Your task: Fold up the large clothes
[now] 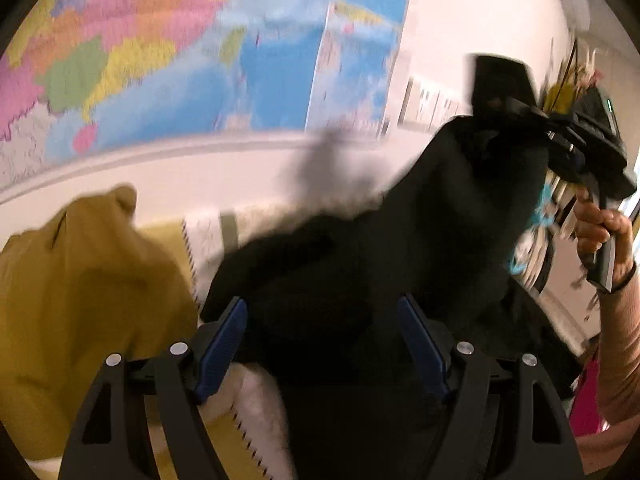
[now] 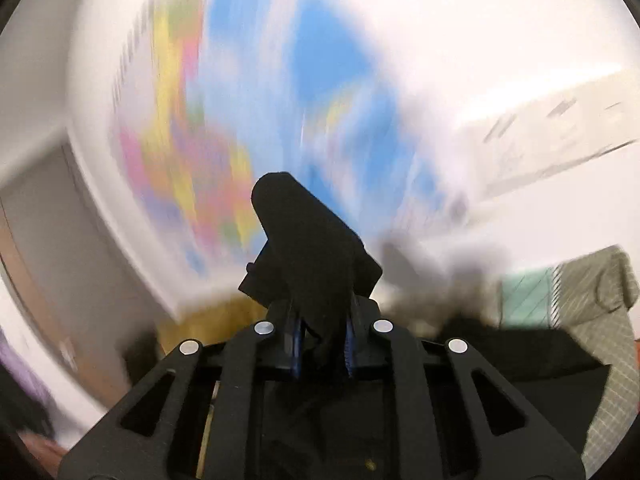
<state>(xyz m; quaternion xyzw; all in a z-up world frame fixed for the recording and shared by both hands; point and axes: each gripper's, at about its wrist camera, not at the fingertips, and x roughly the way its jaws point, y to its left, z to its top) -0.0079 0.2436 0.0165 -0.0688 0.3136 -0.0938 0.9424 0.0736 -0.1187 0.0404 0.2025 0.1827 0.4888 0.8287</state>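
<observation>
A large black garment (image 1: 360, 264) rises from the surface toward the upper right. My right gripper (image 1: 508, 106), held by a person's hand (image 1: 604, 232), is lifted high and shut on a bunched edge of it. In the right wrist view the right gripper (image 2: 322, 344) has its blue pads close together, and a black fabric flap (image 2: 308, 240) sticks up from between them. My left gripper (image 1: 322, 344) is open low in front, its blue pads (image 1: 222, 352) wide apart. The black cloth lies between and beyond them without being pressed.
A mustard-yellow garment (image 1: 80, 300) is heaped at the left, beside a spiral-bound pad (image 1: 204, 236). A coloured wall map (image 1: 160, 60) fills the back wall. A pale checked cloth (image 2: 592, 292) hangs at the right. Cluttered items (image 1: 540, 248) stand near the person's sleeve (image 1: 616, 352).
</observation>
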